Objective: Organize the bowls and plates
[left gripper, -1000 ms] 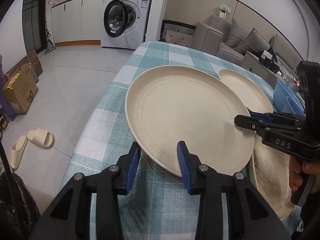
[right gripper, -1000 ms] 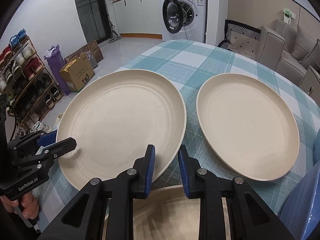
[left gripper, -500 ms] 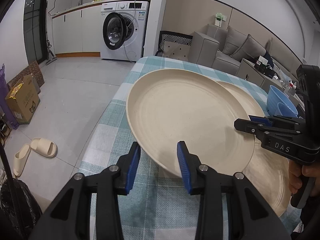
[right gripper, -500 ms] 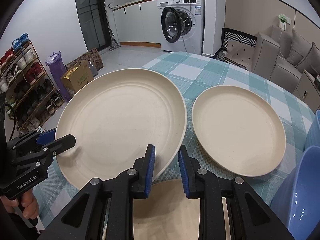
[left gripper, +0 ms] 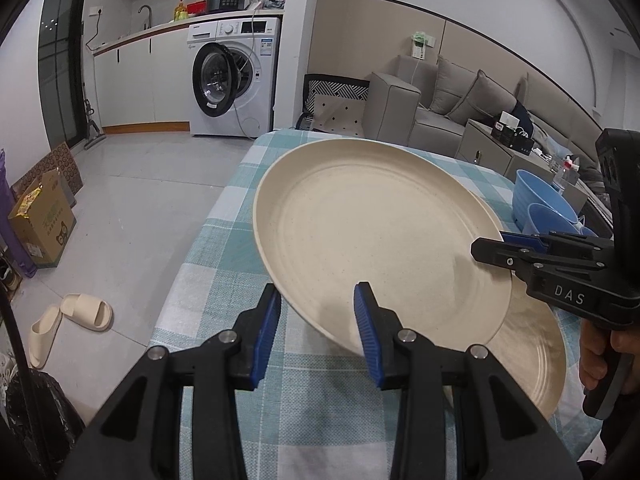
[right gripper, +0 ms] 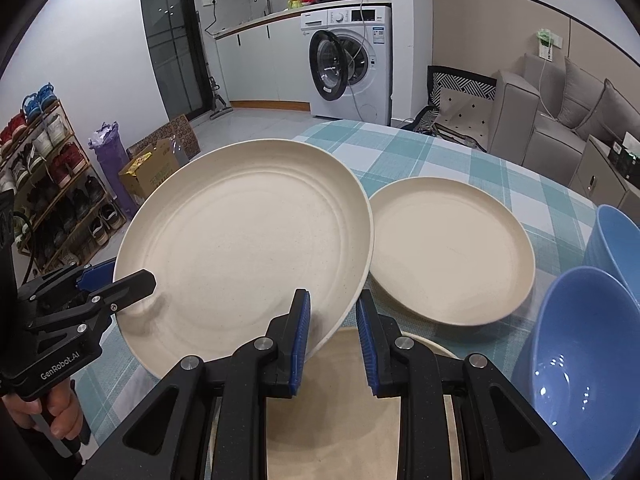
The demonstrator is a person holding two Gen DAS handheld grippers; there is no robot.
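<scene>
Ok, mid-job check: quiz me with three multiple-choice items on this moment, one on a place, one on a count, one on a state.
1. Where is the smaller plate?
A. On the checked tablecloth, right of the lifted plate
B. On the floor
C. Inside a bowl

2. How many blue bowls show in the right wrist view?
A. None
B. Two
C. Five

3. What state is the large cream plate in?
A. Flat on the table
B. Broken
C. Raised and tilted, held at its rim by both tongs

Answers: 1 A, it lies on the cloth beside the lifted plate. 2 B, one near, one behind it. 3 C, the left tongs and right tongs each clamp its rim.
</scene>
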